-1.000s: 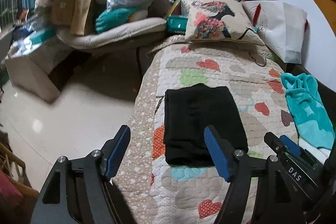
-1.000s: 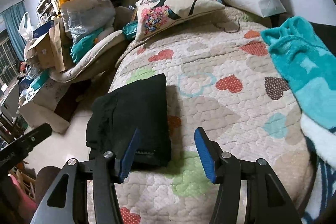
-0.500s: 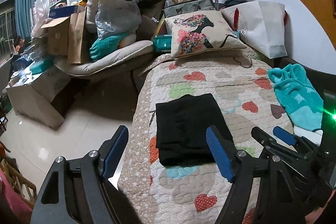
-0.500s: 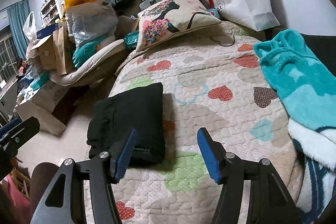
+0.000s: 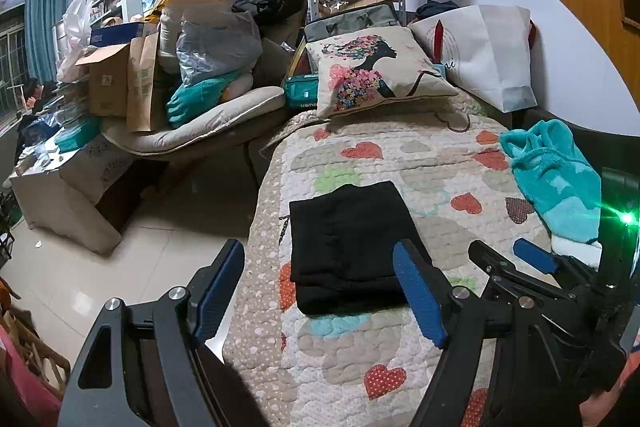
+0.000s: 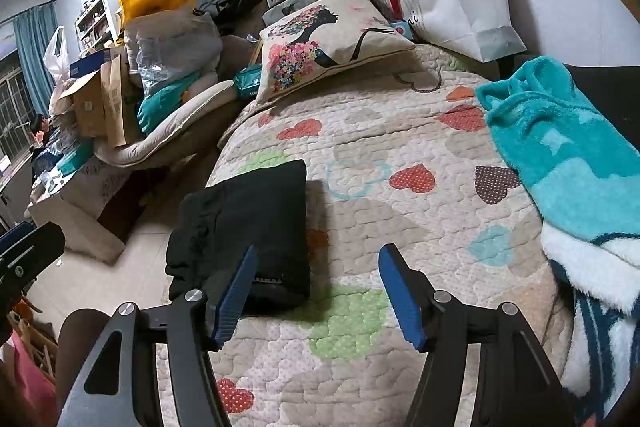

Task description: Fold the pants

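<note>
Hovering: left claw [image 5: 320, 291] hangs above the near edge of the bed, tilted downward, blue fingers [image 5: 420, 297] spread apart with nothing gripped.
Right claw [image 6: 316, 291]: angled down over the quilt [image 6: 400, 227] too, its jaws opening as we watch, only bare quilt between them.
Pants [image 5: 346, 245]: folded into a neat black rectangle, lying flat on the quilt just beyond the left claw's tips and off the right claw's left finger, touched by neither.
Side by side: the right claw shows at the left claw's right, both pointing the same way.
Beyond the claws: a printed pillow [image 6: 328, 39] at the far end of the bed; a teal blanket [image 6: 560, 151] off to the right.
</note>
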